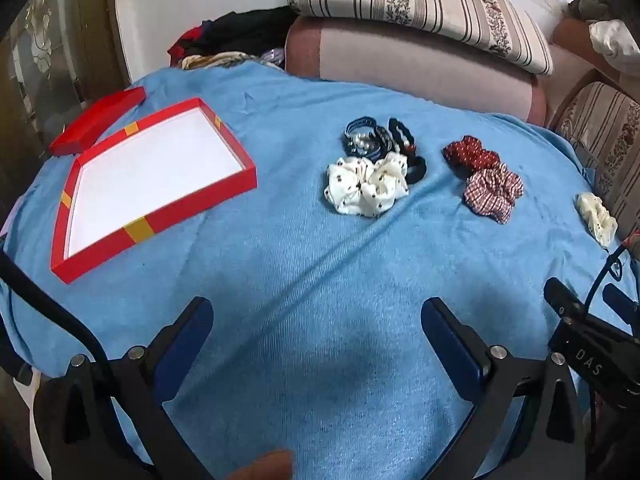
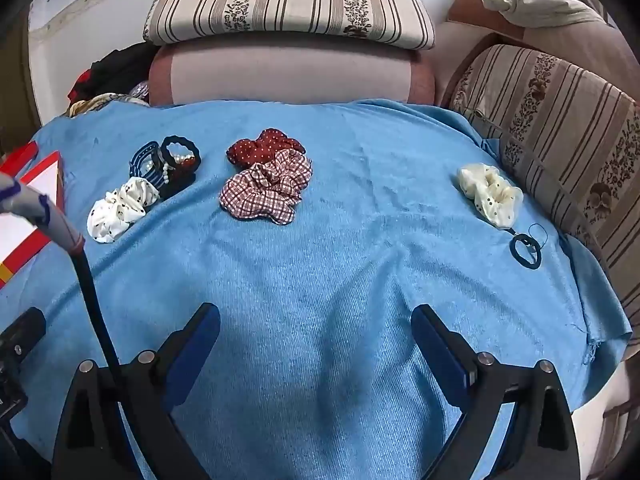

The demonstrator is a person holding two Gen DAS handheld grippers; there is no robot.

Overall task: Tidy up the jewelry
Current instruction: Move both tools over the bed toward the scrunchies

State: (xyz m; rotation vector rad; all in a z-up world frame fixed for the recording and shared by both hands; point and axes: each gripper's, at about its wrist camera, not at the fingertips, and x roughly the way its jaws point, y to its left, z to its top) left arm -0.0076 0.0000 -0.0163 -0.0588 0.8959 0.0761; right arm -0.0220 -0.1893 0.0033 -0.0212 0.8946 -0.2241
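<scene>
An open red box with a white inside (image 1: 156, 172) lies at the left on the blue cloth; its edge shows in the right wrist view (image 2: 24, 216). Near the middle lie a white dotted scrunchie (image 1: 364, 184) (image 2: 120, 208), a pile of dark hair ties with pearls (image 1: 380, 140) (image 2: 168, 160), a red dotted scrunchie (image 1: 470, 154) (image 2: 264, 148) and a red checked scrunchie (image 1: 494, 192) (image 2: 268, 188). A cream scrunchie (image 1: 596, 216) (image 2: 490, 194) and a black hair tie (image 2: 526, 252) lie at the right. My left gripper (image 1: 316, 320) and right gripper (image 2: 316, 324) are open and empty, hovering over the near cloth.
The red box lid (image 1: 96, 120) lies behind the box at the far left. Striped sofa cushions (image 2: 288, 8) stand behind the cloth and along its right side (image 2: 560, 120). A heap of dark clothes (image 1: 240, 36) lies at the back left. The right gripper's body (image 1: 588, 340) shows in the left wrist view.
</scene>
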